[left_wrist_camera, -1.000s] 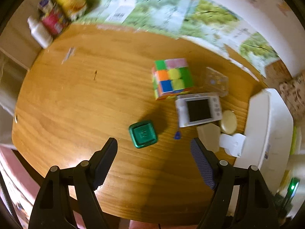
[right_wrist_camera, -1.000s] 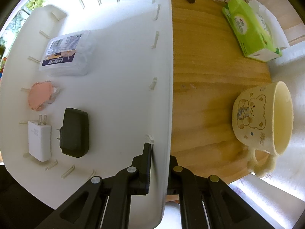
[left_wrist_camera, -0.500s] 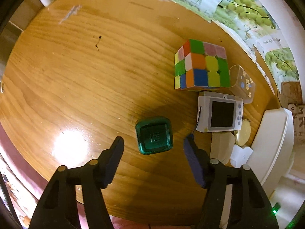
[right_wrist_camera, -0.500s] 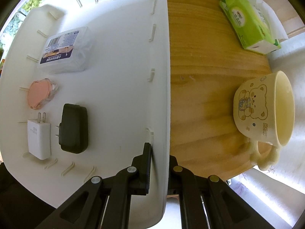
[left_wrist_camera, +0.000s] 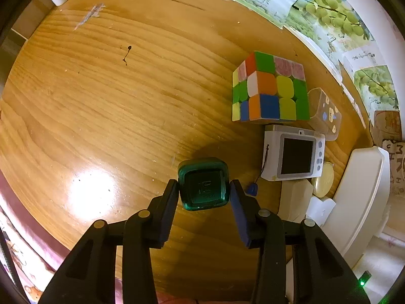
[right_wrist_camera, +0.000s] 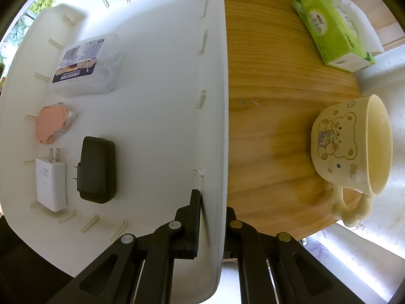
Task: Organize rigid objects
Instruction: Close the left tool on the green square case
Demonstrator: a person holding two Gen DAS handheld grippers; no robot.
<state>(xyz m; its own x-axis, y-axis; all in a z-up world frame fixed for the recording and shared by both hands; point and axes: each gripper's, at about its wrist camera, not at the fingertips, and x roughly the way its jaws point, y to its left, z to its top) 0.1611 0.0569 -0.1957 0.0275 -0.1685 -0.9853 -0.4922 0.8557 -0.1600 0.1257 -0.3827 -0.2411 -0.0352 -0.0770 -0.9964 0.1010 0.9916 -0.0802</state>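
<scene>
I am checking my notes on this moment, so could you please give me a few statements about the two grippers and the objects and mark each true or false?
1. The left gripper has its fingers on either side of the green cube. True.
2. The right gripper is open in mid-air. False: it is shut on the wall of the white bin.
3. The white bin holds a black charger and a white charger. True.
4. The bear mug lies inside the bin. False: it sits on the wooden table.
</scene>
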